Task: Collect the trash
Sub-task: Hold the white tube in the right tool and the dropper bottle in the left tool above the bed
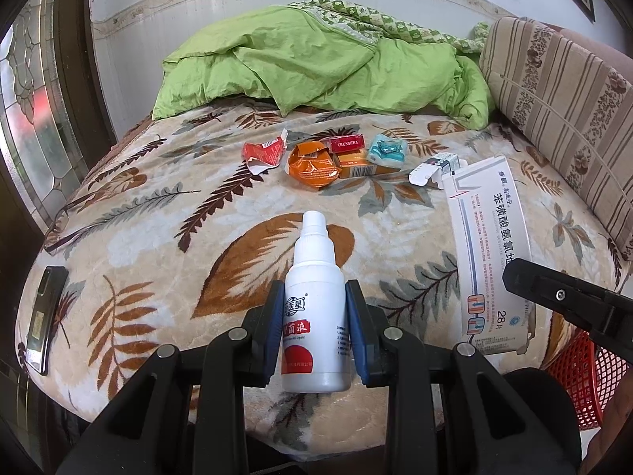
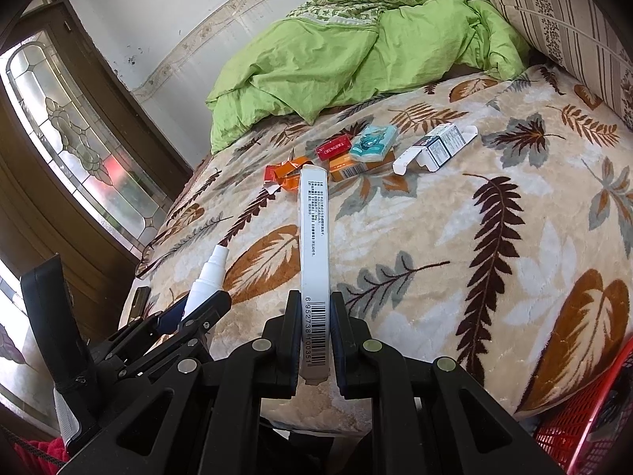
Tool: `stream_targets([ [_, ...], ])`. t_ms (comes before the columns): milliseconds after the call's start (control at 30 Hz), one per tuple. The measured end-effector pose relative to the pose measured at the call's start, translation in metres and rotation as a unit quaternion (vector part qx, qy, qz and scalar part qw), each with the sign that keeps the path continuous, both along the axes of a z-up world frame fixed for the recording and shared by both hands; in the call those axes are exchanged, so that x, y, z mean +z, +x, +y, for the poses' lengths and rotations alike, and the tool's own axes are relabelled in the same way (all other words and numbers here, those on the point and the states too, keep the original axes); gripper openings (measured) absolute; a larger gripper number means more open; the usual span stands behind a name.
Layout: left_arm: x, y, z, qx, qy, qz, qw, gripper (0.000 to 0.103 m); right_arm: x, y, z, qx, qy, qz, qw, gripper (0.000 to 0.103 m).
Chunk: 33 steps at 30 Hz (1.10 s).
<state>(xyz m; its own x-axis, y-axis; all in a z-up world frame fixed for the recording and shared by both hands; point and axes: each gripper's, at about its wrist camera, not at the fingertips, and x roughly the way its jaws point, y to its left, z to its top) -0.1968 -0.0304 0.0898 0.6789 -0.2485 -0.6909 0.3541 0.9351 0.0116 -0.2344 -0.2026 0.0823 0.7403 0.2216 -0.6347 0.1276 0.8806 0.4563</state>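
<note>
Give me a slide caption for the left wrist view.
Left claw grips a white spray bottle above the leaf-print blanket, wrappers and cartons scattered beyond.

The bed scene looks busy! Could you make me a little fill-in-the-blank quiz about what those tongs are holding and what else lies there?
1. The left tongs are shut on a white ____ with a red label.
2. The right tongs grip a flat medicine box by its ____ edge, the one printed with a barcode.
3. The crumpled quilt at the far end of the bed is ____.
4. The red pack in the litter pile reads ____.

Answers: bottle; narrow; green; CHUNGHWA
</note>
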Motion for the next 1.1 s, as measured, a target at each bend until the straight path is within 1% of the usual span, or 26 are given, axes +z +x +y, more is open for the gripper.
stream_targets([
  [267,-0.002,-0.003,-0.005,-0.014,-0.003,0.003,0.9999,0.029,-0.001,-0.002,-0.004,-0.010,-0.005,0.004,1.000,0.014],
  [500,0.000,-0.002,-0.007,-0.023,-0.003,0.003,0.9997,0.029,0.002,-0.009,-0.010,-0.028,-0.030,0.011,0.999,0.014],
  [733,0.000,-0.003,-0.012,-0.032,0.000,0.003,0.9995,0.029,0.008,-0.018,-0.016,-0.043,-0.048,0.007,0.998,0.014],
  [1100,-0.001,-0.003,-0.018,-0.041,0.003,0.008,0.9991,0.029,0.009,-0.024,-0.025,-0.057,-0.047,0.010,0.997,0.014],
])
